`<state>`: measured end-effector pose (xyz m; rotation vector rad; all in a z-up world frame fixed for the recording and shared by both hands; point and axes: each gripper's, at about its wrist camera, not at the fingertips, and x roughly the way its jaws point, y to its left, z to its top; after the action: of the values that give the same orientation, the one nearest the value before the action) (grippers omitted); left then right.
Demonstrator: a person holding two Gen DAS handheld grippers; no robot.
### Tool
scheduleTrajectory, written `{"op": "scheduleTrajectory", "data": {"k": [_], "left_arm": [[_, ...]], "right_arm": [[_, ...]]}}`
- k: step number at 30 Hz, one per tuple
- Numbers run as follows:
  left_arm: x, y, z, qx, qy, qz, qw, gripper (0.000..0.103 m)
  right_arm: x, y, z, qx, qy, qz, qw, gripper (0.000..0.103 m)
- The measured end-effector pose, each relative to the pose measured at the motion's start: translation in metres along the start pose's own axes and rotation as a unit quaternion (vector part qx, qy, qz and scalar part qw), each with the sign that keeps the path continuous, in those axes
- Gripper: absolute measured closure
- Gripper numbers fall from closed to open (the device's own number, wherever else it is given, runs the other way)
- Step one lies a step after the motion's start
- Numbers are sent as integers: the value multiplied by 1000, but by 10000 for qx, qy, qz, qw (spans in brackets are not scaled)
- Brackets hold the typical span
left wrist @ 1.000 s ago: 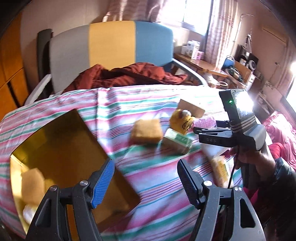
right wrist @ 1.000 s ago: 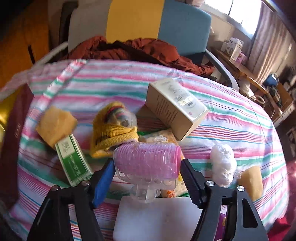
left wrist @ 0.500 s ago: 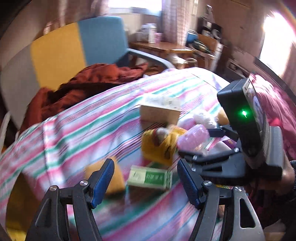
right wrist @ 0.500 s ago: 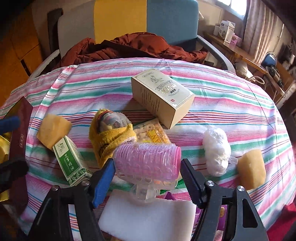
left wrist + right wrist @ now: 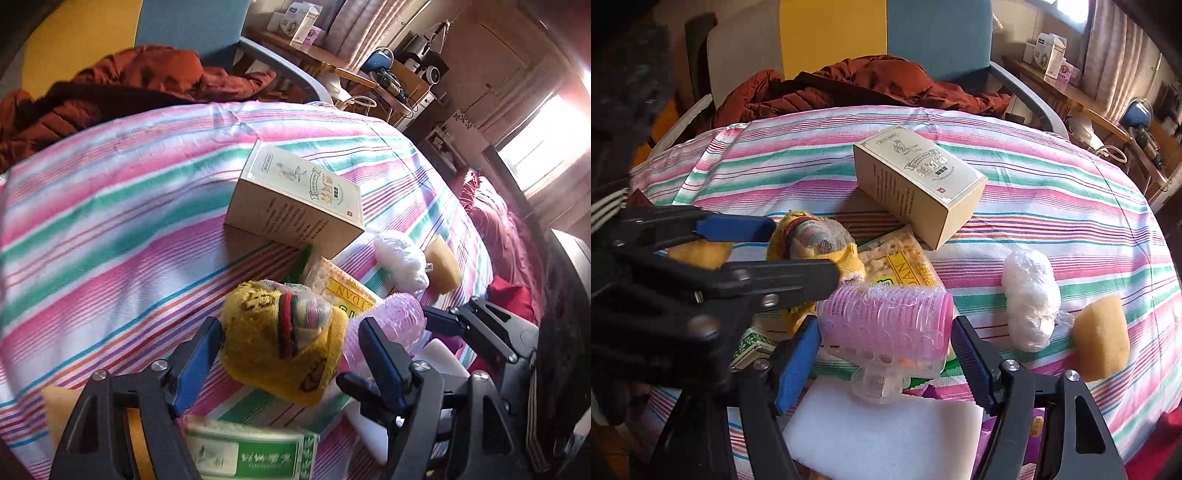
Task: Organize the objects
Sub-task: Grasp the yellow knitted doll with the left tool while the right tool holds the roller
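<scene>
Strong daylight enters from a window (image 5: pixel 546 147) at the right of the left wrist view, blown out to white with a warm flare around it. The striped cloth (image 5: pixel 110 206) is brightly lit. Both fisheye views bend straight lines and darken to black at the corners. The green box (image 5: pixel 251 456) close to the lens is blurred; the cream box (image 5: pixel 916 184) casts a soft shadow.
</scene>
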<state>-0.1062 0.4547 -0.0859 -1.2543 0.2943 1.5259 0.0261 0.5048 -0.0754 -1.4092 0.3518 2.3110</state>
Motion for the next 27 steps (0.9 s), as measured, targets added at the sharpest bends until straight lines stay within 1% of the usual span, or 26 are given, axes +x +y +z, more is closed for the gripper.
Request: {"op": "scheduleTrajectory", "data": {"k": [1, 2, 4, 6, 9, 11, 14, 15, 17, 18, 19, 21, 22, 24, 27], "left_arm": [[1, 0, 1, -2, -15, 3, 10000, 42], [1, 0, 1, -2, -26, -7, 10000, 45], [-4, 0, 0, 22, -121, 48, 9999, 60], [-12, 0, -4, 85, -257, 222, 9994, 64], [-26, 0, -9, 56, -443, 451, 9980, 66], [-41, -3, -12, 8, -617, 442, 9971, 66], [-65, -17, -17, 139, -879, 547, 9945, 66], [-75, -23, -19, 188, -997, 585, 9931, 66], [-94, -35, -22, 336, -1250, 829, 9881, 66], [-103, -39, -24, 406, -1364, 950, 9853, 66], [-113, -40, -25, 426, -1472, 1038, 9827, 67], [-130, -40, -28, 341, -1550, 1070, 9815, 67], [-137, -41, -31, 300, -1623, 1074, 9804, 67], [-153, -44, -41, 241, -1749, 1060, 9786, 67], [-176, -49, -67, 206, -1921, 1192, 9739, 66]], "right_arm": [[0, 0, 0, -19, -3, -14, 10000, 31], [1, 1, 0, -41, -2, -30, 10000, 31], [1, 2, 0, -91, -12, -73, 9999, 31], [2, 1, 0, -88, -4, -91, 9999, 31], [1, 0, 0, -61, -44, -68, 9999, 31], [-1, 0, 1, -35, -91, -65, 9999, 31], [-6, -2, 2, 6, -199, -51, 9998, 31], [-8, -2, 2, 36, -252, -19, 9997, 31], [-16, -4, 4, 114, -432, 139, 9989, 31], [-17, -5, 5, 123, -481, 65, 9987, 31], [-15, -6, 5, 139, -439, -96, 9989, 31], [-12, -13, 6, 286, -346, -127, 9989, 31], [-14, -18, 6, 408, -390, -51, 9984, 31], [-23, -24, 8, 616, -619, 196, 9960, 31], [-33, -23, 9, 640, -855, 498, 9930, 31]]}}
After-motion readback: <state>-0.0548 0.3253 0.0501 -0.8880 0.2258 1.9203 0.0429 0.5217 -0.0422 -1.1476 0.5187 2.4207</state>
